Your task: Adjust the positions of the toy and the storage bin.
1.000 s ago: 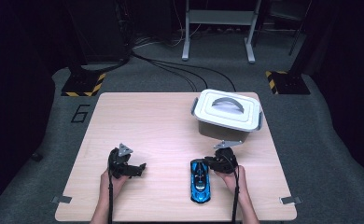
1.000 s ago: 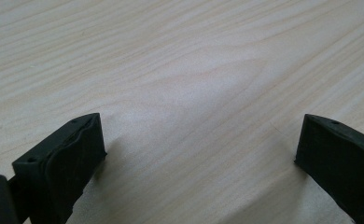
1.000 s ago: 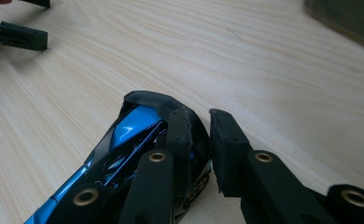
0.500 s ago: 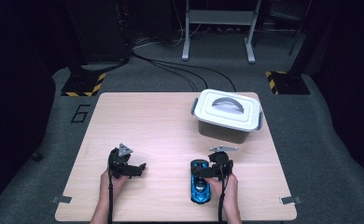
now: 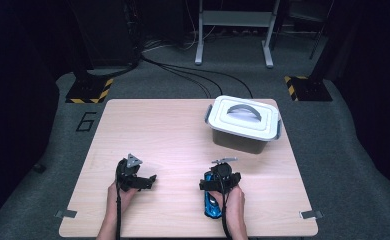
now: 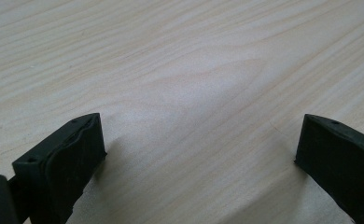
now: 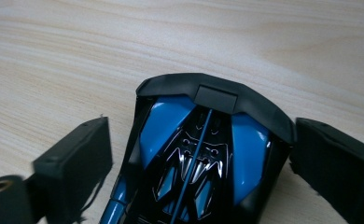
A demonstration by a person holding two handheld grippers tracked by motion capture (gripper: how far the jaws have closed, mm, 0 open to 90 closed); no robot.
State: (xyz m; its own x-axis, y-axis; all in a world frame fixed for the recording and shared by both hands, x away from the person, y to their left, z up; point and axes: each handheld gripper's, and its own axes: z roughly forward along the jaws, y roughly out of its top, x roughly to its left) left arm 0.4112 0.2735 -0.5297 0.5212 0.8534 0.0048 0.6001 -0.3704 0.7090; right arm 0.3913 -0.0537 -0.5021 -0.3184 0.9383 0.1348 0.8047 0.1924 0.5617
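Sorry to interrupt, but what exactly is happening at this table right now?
A person works at a wooden table with a gripper in each hand. The right gripper has its jaws around a blue and black toy car; the jaws have just been opening, with a visible gap on one side. The left gripper sits open over bare wood. A white lidded box stands shut further back.

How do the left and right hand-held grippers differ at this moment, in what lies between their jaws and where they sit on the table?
The left hand-held gripper has bare table between its jaws; the right hand-held gripper straddles the blue toy car. The left's jaws hang clear of everything; the right's right jaw sits against the car's flank, with a gap at the other jaw. The left is at the near left, the right nearer the lidded box. Both stand wide open.
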